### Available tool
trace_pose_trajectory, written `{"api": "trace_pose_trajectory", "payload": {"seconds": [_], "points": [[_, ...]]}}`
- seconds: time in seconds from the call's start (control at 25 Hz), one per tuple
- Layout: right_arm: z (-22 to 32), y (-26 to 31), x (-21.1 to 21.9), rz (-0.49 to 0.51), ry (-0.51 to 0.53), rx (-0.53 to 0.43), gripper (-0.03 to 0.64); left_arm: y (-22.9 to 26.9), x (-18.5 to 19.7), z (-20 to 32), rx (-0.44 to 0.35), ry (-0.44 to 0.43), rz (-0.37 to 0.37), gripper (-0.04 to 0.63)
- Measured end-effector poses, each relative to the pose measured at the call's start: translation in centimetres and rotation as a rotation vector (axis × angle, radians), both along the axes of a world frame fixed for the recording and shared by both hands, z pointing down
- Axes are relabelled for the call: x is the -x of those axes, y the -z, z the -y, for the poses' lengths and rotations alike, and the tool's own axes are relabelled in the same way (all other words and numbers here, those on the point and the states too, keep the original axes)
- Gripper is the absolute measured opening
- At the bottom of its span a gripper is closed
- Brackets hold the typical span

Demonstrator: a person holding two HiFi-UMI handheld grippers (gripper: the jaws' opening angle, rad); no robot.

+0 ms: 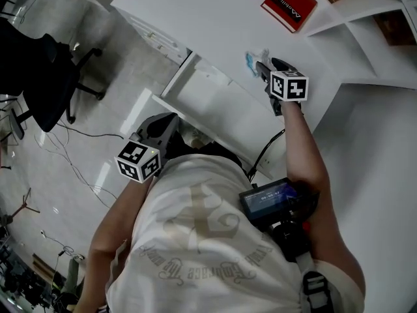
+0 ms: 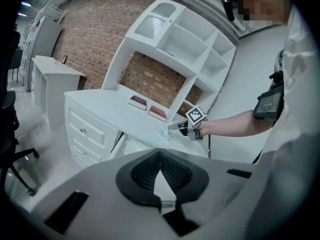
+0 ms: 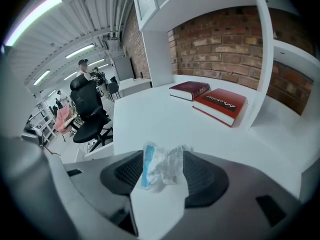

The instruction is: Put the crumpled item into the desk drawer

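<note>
**Ana:** White desk top [image 1: 195,12], brick wall behind it. Where is the crumpled item [image 3: 159,170]?

**Ben:** It lies on the desk top, not yet in the drawer. The right gripper [image 3: 165,160] has it between its jaws. They stand wide apart, one pad on each side, and as far as I can judge they are not pressing on it. So I'd call that one released.

**Ana:** And the left gripper [image 2: 160,156]?

**Ben:** It is clenched with nothing in it, the pad tips meeting. It is held low, near the person's body and well apart from the item.

**Ana:** How should the pick be done?

**Ben:** The item looks like thin, light wrapper, clear film with a blue edge. I'd keep the jaws low against the desk and close around its bulk, not on a loose flap that could slip out. Then lift it clear of the surface before carrying it left and nearer, towards the drawer [image 1: 221,109].

**Ana:** Is the drawer ready?

**Ben:** It stands pulled out under the desk's near edge, so nothing has to be opened first. From above its floor looks bare white. In the left gripper view the inside looks mottled, so I cannot tell whether something pale lies in there.

**Ana:** Any other containers?

**Ben:** The shelf unit [image 2: 185,39] at the far side has open compartments that look empty. Two red books [image 3: 220,104] lie flat on the desk beyond the item.
</note>
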State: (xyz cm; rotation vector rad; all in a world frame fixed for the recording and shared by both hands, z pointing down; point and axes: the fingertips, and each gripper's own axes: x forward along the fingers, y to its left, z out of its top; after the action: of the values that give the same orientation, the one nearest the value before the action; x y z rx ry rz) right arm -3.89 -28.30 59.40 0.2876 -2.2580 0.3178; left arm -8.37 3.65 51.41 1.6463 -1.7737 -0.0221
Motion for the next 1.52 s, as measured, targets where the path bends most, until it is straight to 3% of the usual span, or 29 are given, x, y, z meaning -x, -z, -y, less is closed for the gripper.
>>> {"api": "trace_pose_trajectory", "payload": {"seconds": [0.32, 0.72, 1.04, 1.52], "points": [[0.6, -2.6, 0.6, -0.083, -0.025, 0.008, 0.301, -0.2, 0.7, -0.4, -0.001, 0.04, -0.015, 0.021], [0.7, -4.3, 0.9, -0.104, -0.086, 0.029, 0.299, 0.1, 1.0, -0.6, 0.015, 0.045, -0.009, 0.021], [0.5, -5.0, 0.6, -0.141, -0.079, 0.003, 0.218, 0.4, 0.7, 0.1, 0.017, 0.024, 0.001, 0.021], [-0.1, -3.6, -0.4, -0.091, -0.056, 0.018, 0.201, 0.4, -0.6, 0.9, 0.017, 0.0, 0.02, 0.021]]}}
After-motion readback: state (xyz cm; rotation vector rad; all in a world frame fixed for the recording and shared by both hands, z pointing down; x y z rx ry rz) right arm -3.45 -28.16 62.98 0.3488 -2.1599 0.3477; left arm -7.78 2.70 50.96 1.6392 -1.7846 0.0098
